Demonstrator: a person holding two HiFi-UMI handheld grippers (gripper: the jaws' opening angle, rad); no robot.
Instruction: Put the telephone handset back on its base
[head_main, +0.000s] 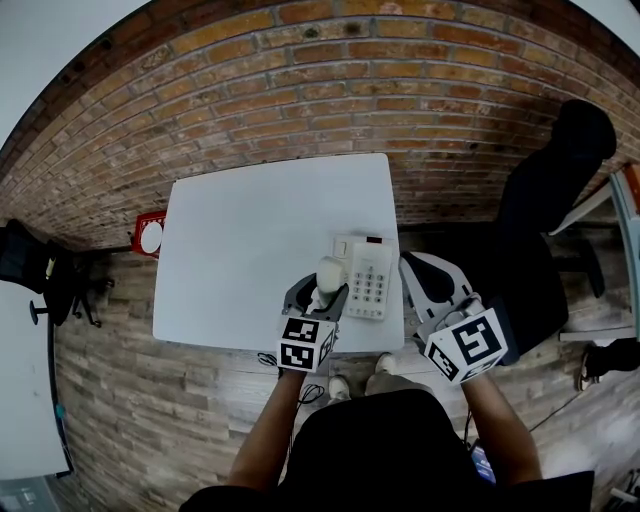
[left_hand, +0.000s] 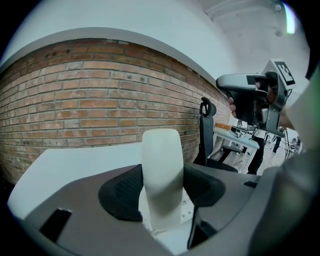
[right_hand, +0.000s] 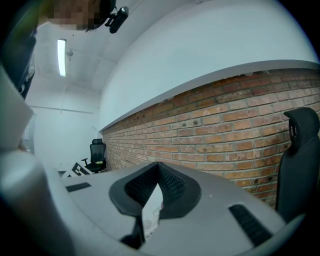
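The handset (head_main: 328, 272) sits just below the centre of the head view, at the near right part of the white table (head_main: 250, 240), just left of the telephone base (head_main: 369, 282) with its keypad. The left gripper (head_main: 320, 292) is clamped on it. In the left gripper view the handset (left_hand: 161, 170) stands upright between the two dark pads, which press on its sides. The right gripper (head_main: 418, 270) is to the right of the base, past the table's right edge, and in its own view the jaws meet at the tips with nothing between them (right_hand: 157, 172). A black office chair (head_main: 545, 200) stands at the right, before the brick wall (head_main: 300, 80).
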